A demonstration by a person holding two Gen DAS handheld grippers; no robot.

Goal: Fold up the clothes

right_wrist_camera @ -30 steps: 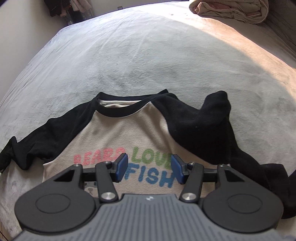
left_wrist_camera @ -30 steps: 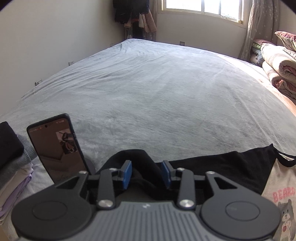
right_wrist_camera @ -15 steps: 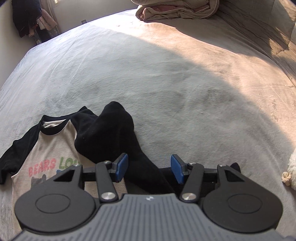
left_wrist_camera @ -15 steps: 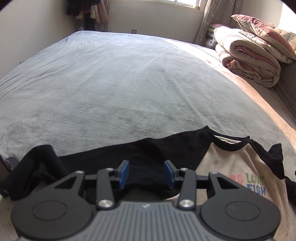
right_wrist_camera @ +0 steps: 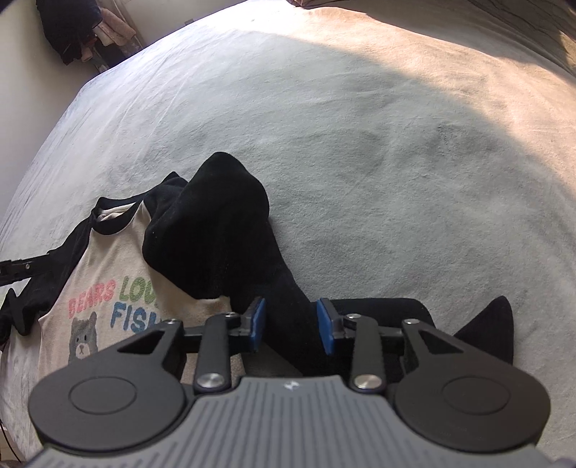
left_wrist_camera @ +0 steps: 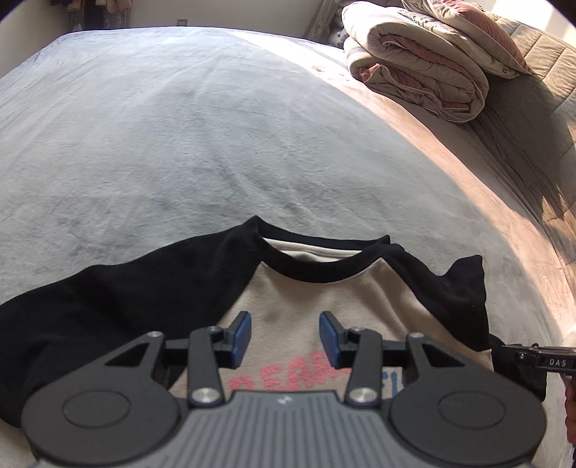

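Note:
A cream raglan shirt (left_wrist_camera: 309, 298) with black sleeves and a "BEARS LOVE FISH" print lies face up on the grey bed (left_wrist_camera: 180, 126). My left gripper (left_wrist_camera: 284, 336) hovers over its chest just below the collar, open, with nothing between the pads. The shirt's left sleeve (left_wrist_camera: 108, 306) stretches out flat to the left. In the right wrist view, the right sleeve (right_wrist_camera: 223, 230) is bunched and folded over the shirt's (right_wrist_camera: 108, 259) shoulder. My right gripper (right_wrist_camera: 291, 325) straddles this sleeve lower down. Its jaws are closing with the black fabric between them, and the pads do not clearly pinch it.
A rolled quilt and pillows (left_wrist_camera: 424, 64) are stacked at the far right of the bed. Dark clothes (right_wrist_camera: 82, 32) hang by the far wall. Bare grey blanket (right_wrist_camera: 360, 126) spreads beyond the shirt. A black part of the other gripper (right_wrist_camera: 14, 270) shows at the left edge.
My left gripper swung right, from the phone and left sleeve to the shirt's chest. My right gripper moved right from the print to the right sleeve, and its jaws have narrowed.

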